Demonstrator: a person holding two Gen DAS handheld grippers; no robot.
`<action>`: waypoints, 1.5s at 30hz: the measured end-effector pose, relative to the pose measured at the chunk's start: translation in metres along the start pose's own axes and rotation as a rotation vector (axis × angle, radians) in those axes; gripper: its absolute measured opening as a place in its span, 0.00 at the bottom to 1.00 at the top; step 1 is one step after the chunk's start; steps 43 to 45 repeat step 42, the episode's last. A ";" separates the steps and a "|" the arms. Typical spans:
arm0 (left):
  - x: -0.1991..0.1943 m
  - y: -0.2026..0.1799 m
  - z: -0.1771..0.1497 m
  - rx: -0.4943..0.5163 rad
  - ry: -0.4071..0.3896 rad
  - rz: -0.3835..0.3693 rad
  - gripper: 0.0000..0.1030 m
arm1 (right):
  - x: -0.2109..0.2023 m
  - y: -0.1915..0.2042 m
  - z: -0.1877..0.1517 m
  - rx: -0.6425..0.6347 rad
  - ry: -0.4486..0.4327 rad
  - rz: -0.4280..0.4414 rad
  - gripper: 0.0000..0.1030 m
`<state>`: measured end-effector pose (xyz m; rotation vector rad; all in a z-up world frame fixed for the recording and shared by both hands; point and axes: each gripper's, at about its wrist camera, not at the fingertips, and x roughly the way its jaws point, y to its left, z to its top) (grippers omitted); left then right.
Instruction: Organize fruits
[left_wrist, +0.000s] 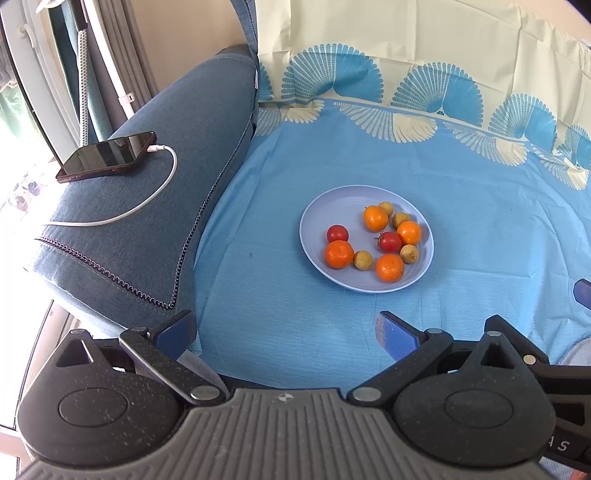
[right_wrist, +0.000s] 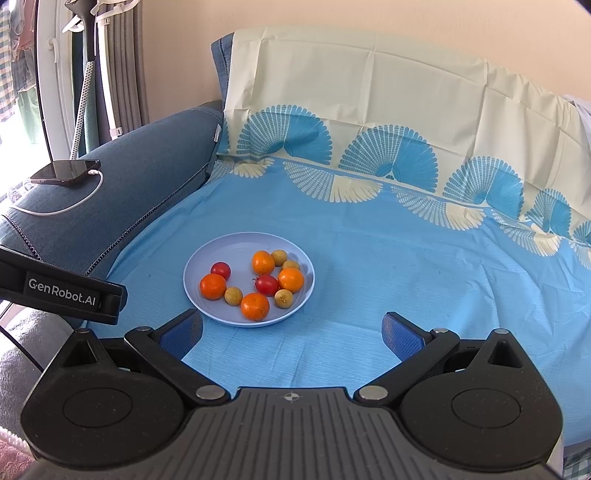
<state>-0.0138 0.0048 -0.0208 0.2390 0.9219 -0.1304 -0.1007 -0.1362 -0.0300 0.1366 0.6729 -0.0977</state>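
A pale blue plate (left_wrist: 325, 206) sits on the blue cloth (left_wrist: 480, 229) and holds mixed fruit: several oranges (left_wrist: 338, 254), two red tomatoes (left_wrist: 390, 241) and several small yellow-green fruits (left_wrist: 362, 260). The same plate (right_wrist: 218, 251) shows in the right wrist view with oranges (right_wrist: 255, 306) and tomatoes (right_wrist: 266, 284). My left gripper (left_wrist: 286, 334) is open and empty, short of the plate. My right gripper (right_wrist: 291, 334) is open and empty, with the plate just ahead of its left finger.
A blue sofa arm (left_wrist: 155, 206) rises at the left, with a black phone (left_wrist: 107, 157) on a white charging cable (left_wrist: 155, 199). A cream and blue patterned backrest cover (right_wrist: 369, 110) stands behind. The left gripper's body (right_wrist: 62, 291) juts in at the right view's left edge.
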 end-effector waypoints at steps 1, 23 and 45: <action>0.000 0.000 0.000 0.001 0.000 -0.001 1.00 | 0.000 0.000 -0.001 0.000 0.000 -0.001 0.99; 0.001 0.001 0.001 0.001 0.001 0.000 1.00 | 0.002 0.001 0.000 0.000 0.009 -0.005 0.99; 0.011 0.000 0.001 0.002 0.018 0.017 1.00 | 0.006 -0.003 -0.004 0.002 0.020 -0.005 0.99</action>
